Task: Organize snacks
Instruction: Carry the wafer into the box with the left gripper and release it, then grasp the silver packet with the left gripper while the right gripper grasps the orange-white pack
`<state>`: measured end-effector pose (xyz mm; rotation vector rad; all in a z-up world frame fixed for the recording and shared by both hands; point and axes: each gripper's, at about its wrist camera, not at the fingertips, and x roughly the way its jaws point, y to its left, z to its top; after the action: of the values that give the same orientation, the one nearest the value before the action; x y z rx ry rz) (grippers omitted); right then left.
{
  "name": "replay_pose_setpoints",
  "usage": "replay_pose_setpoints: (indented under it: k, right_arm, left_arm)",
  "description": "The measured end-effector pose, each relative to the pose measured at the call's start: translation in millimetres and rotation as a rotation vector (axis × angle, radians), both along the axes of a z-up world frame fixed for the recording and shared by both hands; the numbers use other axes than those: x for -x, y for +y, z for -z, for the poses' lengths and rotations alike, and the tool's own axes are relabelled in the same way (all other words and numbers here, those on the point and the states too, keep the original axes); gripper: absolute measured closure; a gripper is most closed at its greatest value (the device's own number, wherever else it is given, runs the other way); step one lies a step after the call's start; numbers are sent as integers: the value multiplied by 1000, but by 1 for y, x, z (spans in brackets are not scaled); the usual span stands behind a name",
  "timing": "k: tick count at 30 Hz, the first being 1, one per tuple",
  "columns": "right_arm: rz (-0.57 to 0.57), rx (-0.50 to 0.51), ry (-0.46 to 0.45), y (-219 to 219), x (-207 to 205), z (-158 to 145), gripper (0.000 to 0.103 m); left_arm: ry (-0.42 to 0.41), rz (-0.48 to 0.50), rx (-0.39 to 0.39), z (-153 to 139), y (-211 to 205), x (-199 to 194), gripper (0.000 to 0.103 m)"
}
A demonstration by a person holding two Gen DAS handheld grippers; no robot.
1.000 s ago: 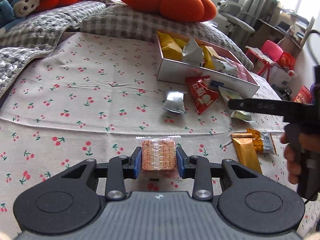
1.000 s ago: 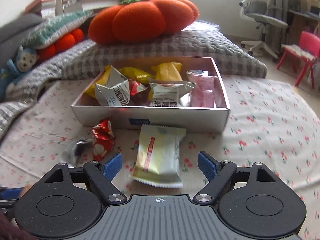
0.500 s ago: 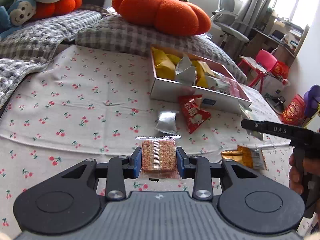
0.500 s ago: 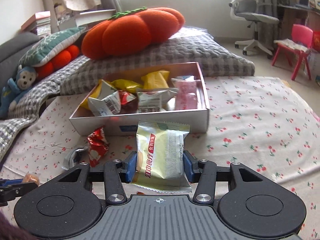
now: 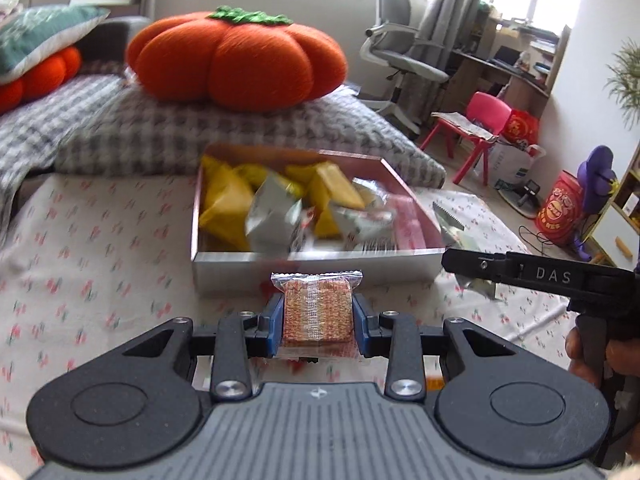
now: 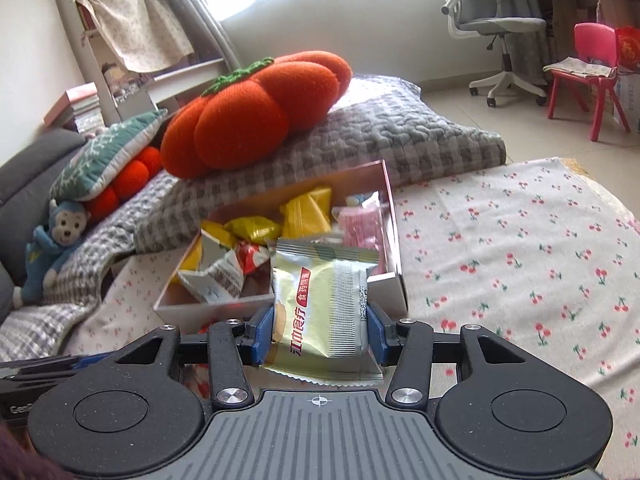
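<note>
**Two snacks held up in front of the snack box**

In the left wrist view, the left gripper [image 5: 318,322] holds a small orange cracker pack [image 5: 318,310]. Its blue fingers [image 5: 272,330] are clamped on both sides of the pack, which stands upright between them. The snack box [image 5: 316,268] sits just behind the pack, at 12 o'clock, on the cherry-print bed cover [image 5: 100,248]. The box is full of yellow, silver and pink packs. A big orange pumpkin cushion [image 5: 236,64] rests on a grey checked pillow [image 5: 160,136] behind the box. At 3 o'clock a hand [image 5: 592,356] holds the other black gripper; a silver wrapper peeks out behind its tip.

In the right wrist view, the right gripper [image 6: 320,328] holds a pale green snack pack [image 6: 322,308] with red writing. Its blue fingers [image 6: 264,330] press on both sides of the pack. The pack hangs in front of the box's near right corner, at 12 o'clock. A blue monkey toy [image 6: 56,248] lies at 9 o'clock.
</note>
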<state>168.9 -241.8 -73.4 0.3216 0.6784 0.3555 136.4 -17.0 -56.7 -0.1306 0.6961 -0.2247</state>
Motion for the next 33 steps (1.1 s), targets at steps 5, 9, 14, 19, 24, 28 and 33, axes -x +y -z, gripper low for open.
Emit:
replay_pose_setpoints:
  k: [5,9,14,19,24,28,33]
  right_arm:
    - [14,-32,-16,-2,-26,-8,56]
    - [13,-56,-9,1,-49,-11,56]
    - [-19,-98,-5,18,-80,-15,56]
    - [-62,-138,7,48,-101,-10,54]
    - [-82,-116,11,62,-95,-8,33]
    - [-76,-123,11,41,-65,-8,31]
    - [-74,-109,22,12,-19,-6,27]
  left_arm:
    - [-36,24,-68,-6,-24,-43,71]
    - [-26,20,-115,2,-34,-71,70]
    - [-29,-11,-90,5,-21,-66,48]
    - [-21,-80,11,-3,11,-48,47]
    - [10,-167,98,-10,50,-32,44]
    - [51,-213,106,-4,68,-10,40]
    - [120,-210,90,11,69,11,40]
